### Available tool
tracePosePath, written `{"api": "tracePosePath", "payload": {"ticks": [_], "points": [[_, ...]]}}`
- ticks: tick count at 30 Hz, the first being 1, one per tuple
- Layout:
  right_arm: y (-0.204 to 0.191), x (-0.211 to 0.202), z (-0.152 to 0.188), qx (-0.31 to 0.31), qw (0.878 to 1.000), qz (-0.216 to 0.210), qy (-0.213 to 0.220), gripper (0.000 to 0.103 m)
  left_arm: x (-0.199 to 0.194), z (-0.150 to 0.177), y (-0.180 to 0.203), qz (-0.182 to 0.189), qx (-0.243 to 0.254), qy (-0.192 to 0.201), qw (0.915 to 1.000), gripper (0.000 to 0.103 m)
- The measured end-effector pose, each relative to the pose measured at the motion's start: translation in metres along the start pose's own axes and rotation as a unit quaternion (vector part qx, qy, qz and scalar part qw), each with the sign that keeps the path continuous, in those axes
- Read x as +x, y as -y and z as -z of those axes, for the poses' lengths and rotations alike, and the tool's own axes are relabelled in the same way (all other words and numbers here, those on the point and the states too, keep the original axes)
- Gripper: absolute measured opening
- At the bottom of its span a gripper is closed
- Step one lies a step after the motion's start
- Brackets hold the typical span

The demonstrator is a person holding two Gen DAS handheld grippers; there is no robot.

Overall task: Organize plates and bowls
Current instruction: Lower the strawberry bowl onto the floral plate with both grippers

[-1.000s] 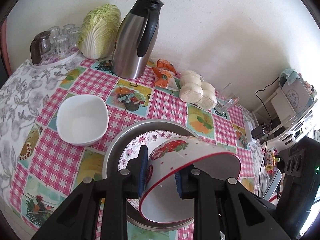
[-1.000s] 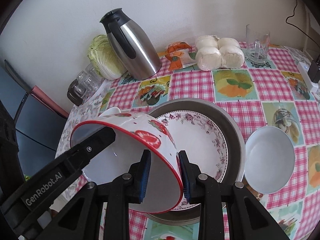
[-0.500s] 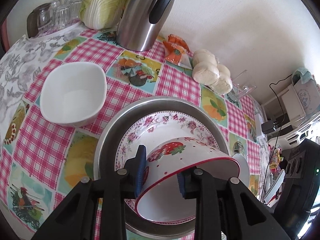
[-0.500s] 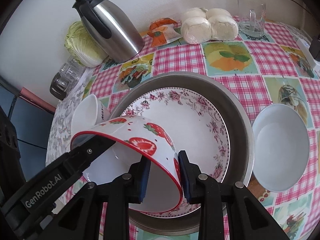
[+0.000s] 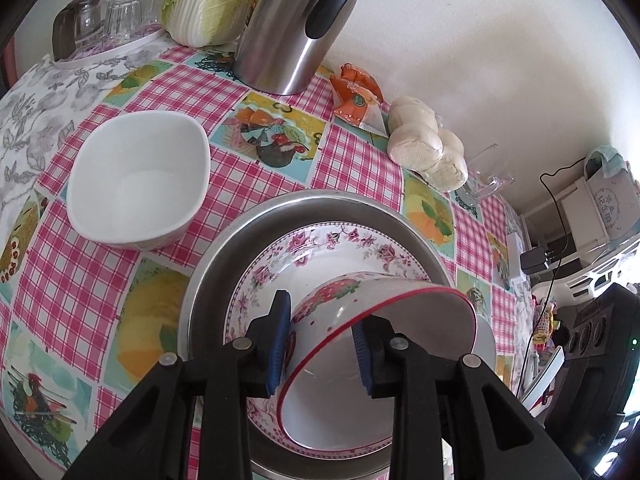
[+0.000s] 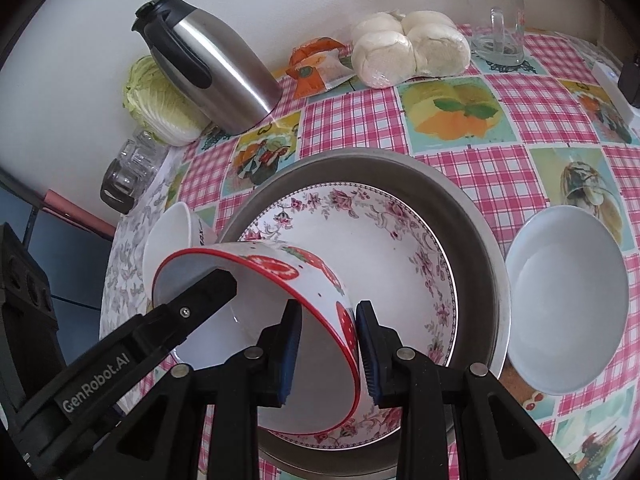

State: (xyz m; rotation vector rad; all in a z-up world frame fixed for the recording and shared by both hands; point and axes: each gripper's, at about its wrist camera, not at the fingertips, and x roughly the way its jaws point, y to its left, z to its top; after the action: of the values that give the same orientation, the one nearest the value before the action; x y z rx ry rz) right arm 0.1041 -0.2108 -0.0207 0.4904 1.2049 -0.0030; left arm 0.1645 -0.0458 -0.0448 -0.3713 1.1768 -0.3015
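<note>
Inside the floral plate (image 6: 384, 264), the 1 strawberry bowl (image 6: 304, 280) tilts, mouth toward the cameras, the left gripper (image 5: 320, 344) loosening and the right gripper (image 6: 329, 350) pinching its rim, beside 2 white bowls (image 5: 138, 176).

Glossy glazed strawberry bowl (image 5: 380, 344), brushed-metal basin (image 6: 472, 216), shiny steel jug (image 5: 288, 40), smooth oilcloth tablecloth (image 5: 168, 92).

This was a home dining spot: the tabletop (image 5: 256, 104) wore a pink checked oilcloth with food pictures, and at 12 o'clock against the plain white wall stood a steel thermos jug (image 5: 296, 24), a napa cabbage (image 5: 208, 0), upturned glasses (image 5: 116, 12) and bagged steamed buns (image 6: 408, 52)
</note>
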Motion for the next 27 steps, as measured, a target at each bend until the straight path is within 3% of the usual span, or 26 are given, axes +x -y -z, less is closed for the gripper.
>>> {"api": "tracePosePath", "payload": {"ticks": [23, 27], "points": [[0.007, 0.009, -0.004, 0.016, 1.000, -0.010, 0.003, 0.031, 0.020, 0.001, -0.005, -0.015, -0.013, -0.021, 0.9996, 0.031], [0.010, 0.007, -0.005, 0.021, 1.000, -0.007, 0.007, 0.032, 0.021, 0.001, -0.004, -0.004, -0.012, -0.022, 0.9997, 0.032]]}}
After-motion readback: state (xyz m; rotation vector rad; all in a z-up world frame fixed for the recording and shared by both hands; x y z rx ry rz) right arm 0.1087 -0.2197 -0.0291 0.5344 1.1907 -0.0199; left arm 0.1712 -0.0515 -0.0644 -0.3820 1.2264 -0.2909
